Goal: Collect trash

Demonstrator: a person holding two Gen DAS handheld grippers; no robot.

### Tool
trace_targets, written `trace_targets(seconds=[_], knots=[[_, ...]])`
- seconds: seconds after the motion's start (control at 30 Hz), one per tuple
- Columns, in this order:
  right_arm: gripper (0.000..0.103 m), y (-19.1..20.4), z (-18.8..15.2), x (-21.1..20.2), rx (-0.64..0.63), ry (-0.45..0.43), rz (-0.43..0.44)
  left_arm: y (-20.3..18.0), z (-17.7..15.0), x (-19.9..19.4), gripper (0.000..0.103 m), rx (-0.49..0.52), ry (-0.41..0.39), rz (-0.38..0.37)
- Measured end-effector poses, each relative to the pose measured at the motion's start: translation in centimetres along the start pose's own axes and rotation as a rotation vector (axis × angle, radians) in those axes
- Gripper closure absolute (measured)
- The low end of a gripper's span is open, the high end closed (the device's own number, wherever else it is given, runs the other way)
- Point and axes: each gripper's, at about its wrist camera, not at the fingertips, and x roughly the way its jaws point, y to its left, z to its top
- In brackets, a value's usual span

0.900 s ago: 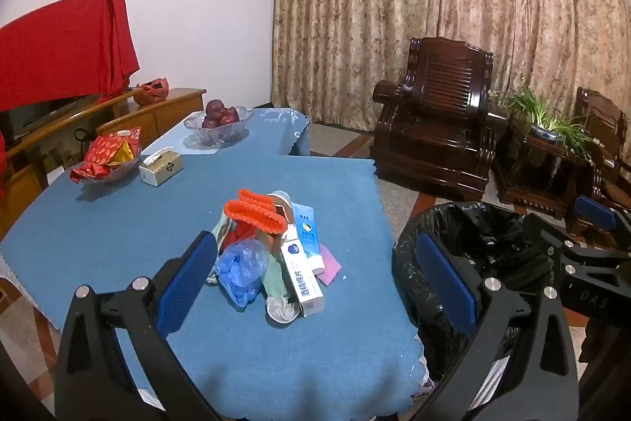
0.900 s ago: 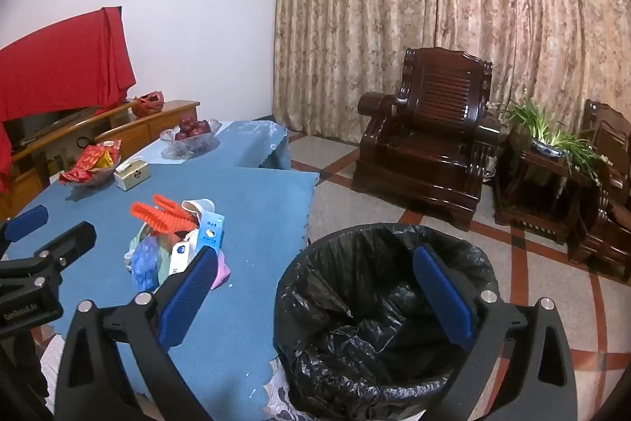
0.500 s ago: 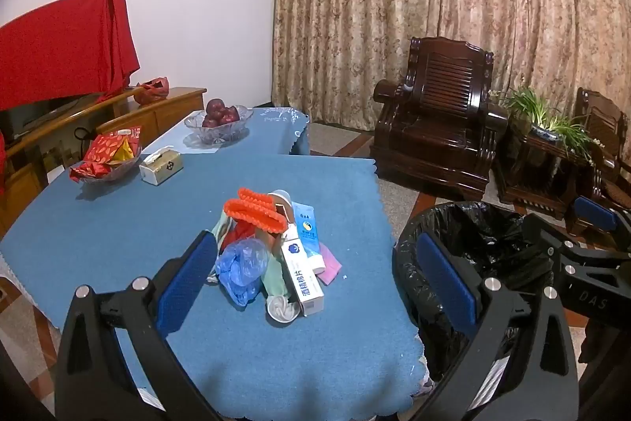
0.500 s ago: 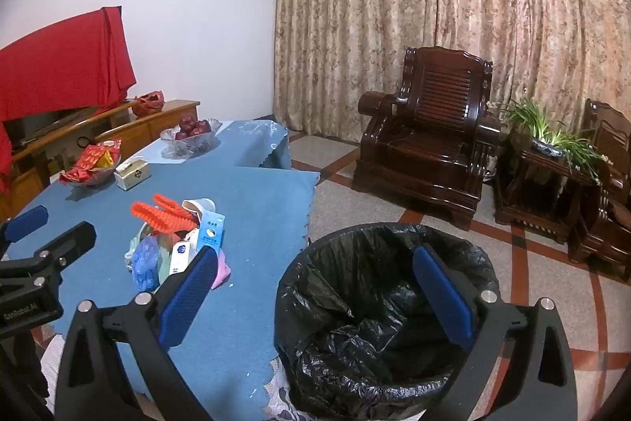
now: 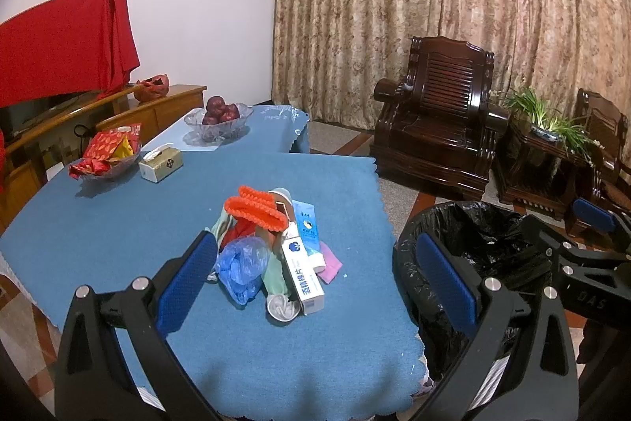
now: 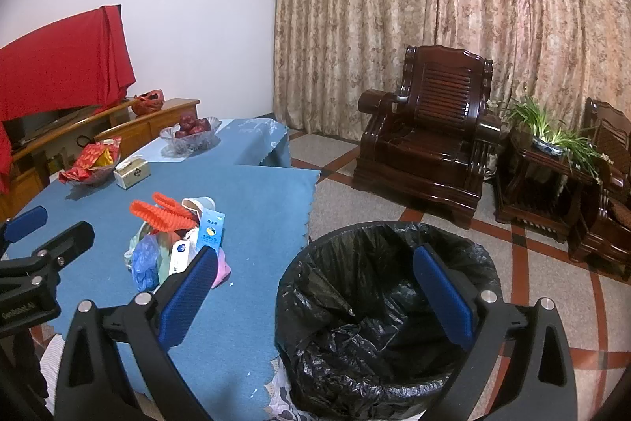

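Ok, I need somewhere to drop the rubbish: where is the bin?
The black-lined bin stands on the floor off the blue table's right edge, lower centre in the right wrist view.

The left wrist view looks forward and slightly down from the near edge of the counter (image 5: 118, 223), facing the trash pile (image 5: 272, 247) close ahead. The right wrist view sits further right, above the black-lined bin (image 6: 378, 302). Both share the pile, bin, wooden armchair (image 6: 430, 141) and far curtain (image 5: 434, 6).
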Motion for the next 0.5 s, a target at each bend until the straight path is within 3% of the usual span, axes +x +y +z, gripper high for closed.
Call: trace_targets(seconds=[0.2, 0.5], knots=[[0.006, 0.4, 0.1, -0.1, -0.006, 0.002, 0.005, 0.5, 0.0, -0.1, 0.005, -0.005, 0.002, 0.001], [0.006, 1.9, -0.5, 2.1, -0.022, 0.027, 0.039, 1.9, -2.4, 1.3, 0.005, 0.003, 0.013, 0.027]])
